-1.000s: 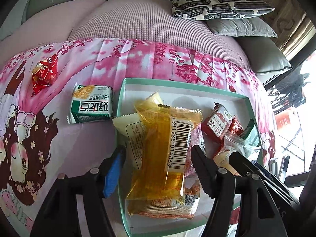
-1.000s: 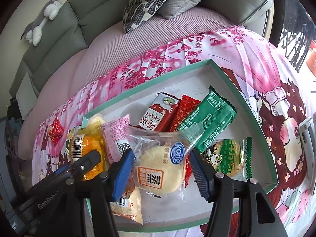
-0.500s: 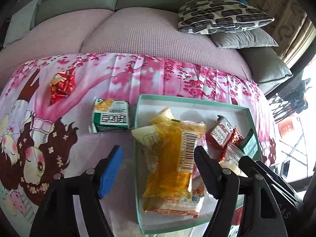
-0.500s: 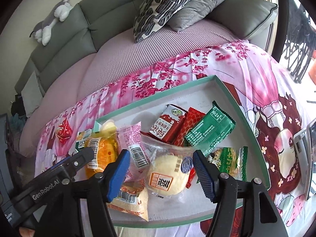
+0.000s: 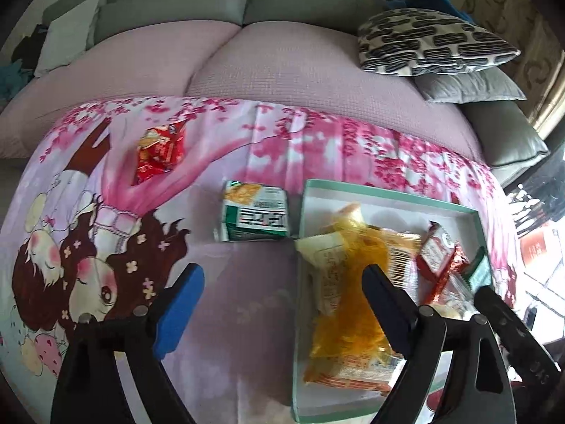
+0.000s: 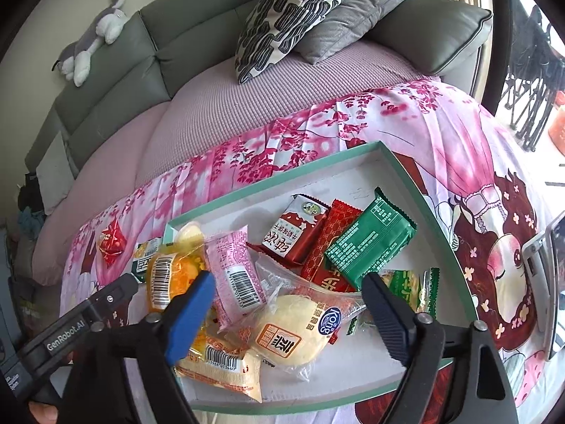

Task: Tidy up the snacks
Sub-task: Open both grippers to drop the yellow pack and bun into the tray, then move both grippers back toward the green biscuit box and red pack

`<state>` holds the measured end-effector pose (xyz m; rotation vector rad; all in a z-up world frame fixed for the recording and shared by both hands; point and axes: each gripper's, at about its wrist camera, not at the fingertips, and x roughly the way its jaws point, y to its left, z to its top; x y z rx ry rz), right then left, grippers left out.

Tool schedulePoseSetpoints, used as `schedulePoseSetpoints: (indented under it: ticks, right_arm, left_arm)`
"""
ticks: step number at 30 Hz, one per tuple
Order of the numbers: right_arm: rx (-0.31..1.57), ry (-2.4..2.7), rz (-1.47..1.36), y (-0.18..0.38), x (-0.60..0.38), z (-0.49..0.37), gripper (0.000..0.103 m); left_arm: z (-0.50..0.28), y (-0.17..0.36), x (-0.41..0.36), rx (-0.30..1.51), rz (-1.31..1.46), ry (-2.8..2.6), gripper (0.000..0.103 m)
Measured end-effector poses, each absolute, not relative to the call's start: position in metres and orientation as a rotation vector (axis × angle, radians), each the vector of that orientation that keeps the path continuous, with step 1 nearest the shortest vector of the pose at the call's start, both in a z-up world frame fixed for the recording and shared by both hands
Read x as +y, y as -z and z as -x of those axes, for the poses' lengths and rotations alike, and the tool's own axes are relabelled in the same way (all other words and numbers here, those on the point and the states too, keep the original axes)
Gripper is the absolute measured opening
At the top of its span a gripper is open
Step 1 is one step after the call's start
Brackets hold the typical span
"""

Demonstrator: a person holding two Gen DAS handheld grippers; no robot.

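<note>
A teal-rimmed white tray (image 6: pixel 406 169) (image 5: pixel 388 194) on the pink printed cloth holds several snacks: an orange packet (image 5: pixel 353 300) (image 6: pixel 173 275), a pink packet (image 6: pixel 235 275), a round bun in clear wrap (image 6: pixel 293 332), red packets (image 6: pixel 296 233) and a green packet (image 6: pixel 370 243). A green-and-white packet (image 5: pixel 256 217) and a red packet (image 5: pixel 160 152) lie on the cloth left of the tray. My left gripper (image 5: pixel 282 304) is open and empty above the cloth at the tray's left edge. My right gripper (image 6: pixel 287 314) is open and empty above the bun.
The cloth (image 5: pixel 106 229) covers a lilac sofa seat (image 5: pixel 282 63). Patterned and grey cushions (image 6: pixel 293 10) lie at the back right. A plush toy (image 6: pixel 88 46) sits on the sofa back. A phone-like device (image 6: pixel 554 282) lies at the right edge.
Both grippers have pulled back and up from the tray. The left gripper has shifted left, off the orange packet and over the cloth. The bun lies released in the tray.
</note>
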<state>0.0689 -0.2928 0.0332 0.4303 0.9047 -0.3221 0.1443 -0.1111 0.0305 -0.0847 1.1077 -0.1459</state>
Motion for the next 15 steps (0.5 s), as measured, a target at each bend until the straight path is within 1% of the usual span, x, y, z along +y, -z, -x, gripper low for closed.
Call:
schedulePoseSetpoints:
  ticks: [1, 3, 15]
  right_arm:
    - [0.904, 0.325, -0.430, -0.0331, -0.2929, -0.0689, 0.099]
    - [0.901, 0.330, -0.433, -0.0328, -0.2940, -0.0687, 0.103]
    - [0.916, 0.332, -0.424, -0.0294, -0.2924, -0.0718, 0.103]
  left_arm:
    - [-0.1446, -0.0293, -0.1095, 1.105, 0.078, 0.130, 0.092]
    - [-0.1445, -0.0285, -0.1069, 1.092, 0.058, 0.098, 0.098]
    - [-0.1460, -0.0230, -0.1015, 1.092, 0.025, 0.048, 0.098]
